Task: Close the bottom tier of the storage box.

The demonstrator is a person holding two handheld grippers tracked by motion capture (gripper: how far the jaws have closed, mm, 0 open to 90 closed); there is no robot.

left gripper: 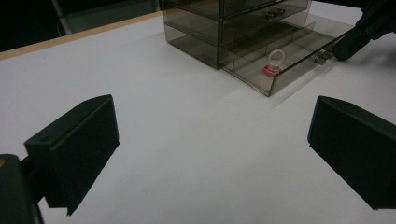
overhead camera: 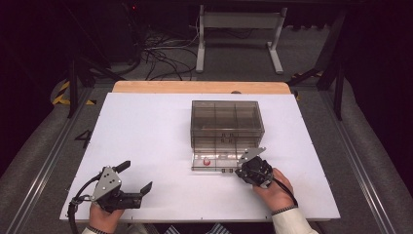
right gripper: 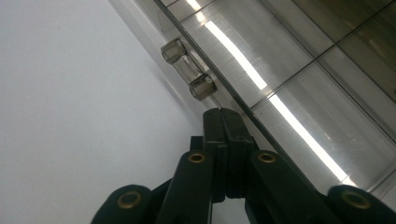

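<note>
Right gripper [overhead camera: 242, 165] at open bottom drawer [overhead camera: 216, 162] of the box [overhead camera: 227, 122]; left gripper [overhead camera: 138, 176] idle, jaws apart.

Box: smoky clear plastic, stacked drawers, stands a little right of the middle of the tabletop [overhead camera: 146, 126], nearer the far edge. Bottom drawer pulled out toward the near edge; small clear item with a red base [overhead camera: 207, 162] sits in its left part. Right gripper [right gripper: 223, 114] jaws pressed together, nothing seen between them, tips against the drawer's front wall just beside its clear handle [right gripper: 188, 70]; can't tell if they pinch the wall edge. Left gripper near the near-left corner, jaws wide apart over bare tabletop, holding nothing, well apart from the box. In the left gripper view the right gripper's tip [left gripper: 348, 44] touches the drawer [left gripper: 280, 60] front by the handle.
</note>
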